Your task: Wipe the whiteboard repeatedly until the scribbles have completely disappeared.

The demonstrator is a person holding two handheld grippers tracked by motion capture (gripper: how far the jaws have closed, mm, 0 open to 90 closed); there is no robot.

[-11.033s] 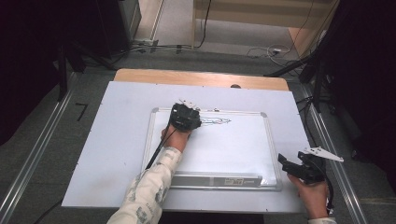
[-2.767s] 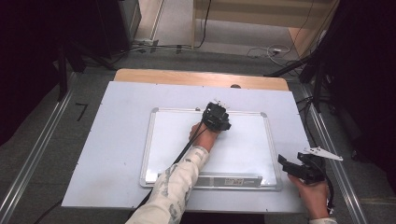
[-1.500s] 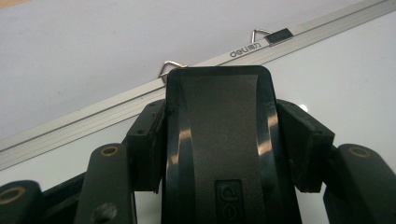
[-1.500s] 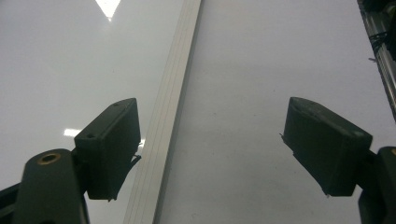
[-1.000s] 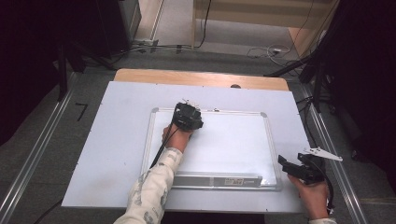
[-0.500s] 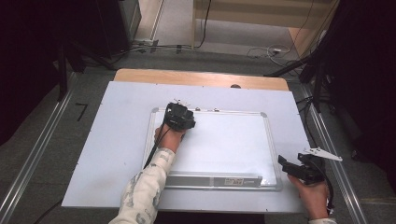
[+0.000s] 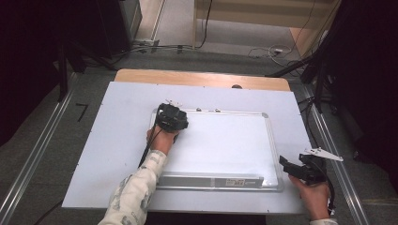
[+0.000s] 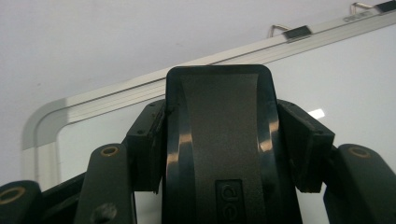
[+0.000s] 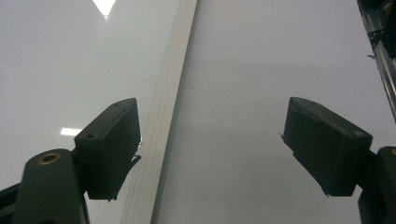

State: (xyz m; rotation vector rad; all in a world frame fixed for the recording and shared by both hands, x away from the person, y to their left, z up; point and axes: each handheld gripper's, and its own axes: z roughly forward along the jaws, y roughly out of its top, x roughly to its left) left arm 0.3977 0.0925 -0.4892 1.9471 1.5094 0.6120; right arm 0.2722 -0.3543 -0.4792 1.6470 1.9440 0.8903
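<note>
Here my left tongs (image 8: pixel 219 154) clamp a black eraser (image 8: pixel 219 140) at the whiteboard's (image 7: pixel 225 145) ten o'clock corner. My right tongs (image 9: pixel 210 154) gape wide, holding nothing, at four o'clock on the surface (image 7: pixel 117 140).

Left claw (image 7: pixel 172 117) sits over the top-left corner of the whiteboard (image 7: pixel 225 145), hand and patterned sleeve (image 7: pixel 133 192) running in from the bottom edge. Something dark sits under that claw; can't make out what from up here. Board surface looks blank. Board lies flat on the white counter (image 7: pixel 117 136) (wood strip showing along the far edge). Right claw (image 7: pixel 300 168) rests off the board's lower-right corner, just beside the frame, grey three-cornered plate on top.
</note>
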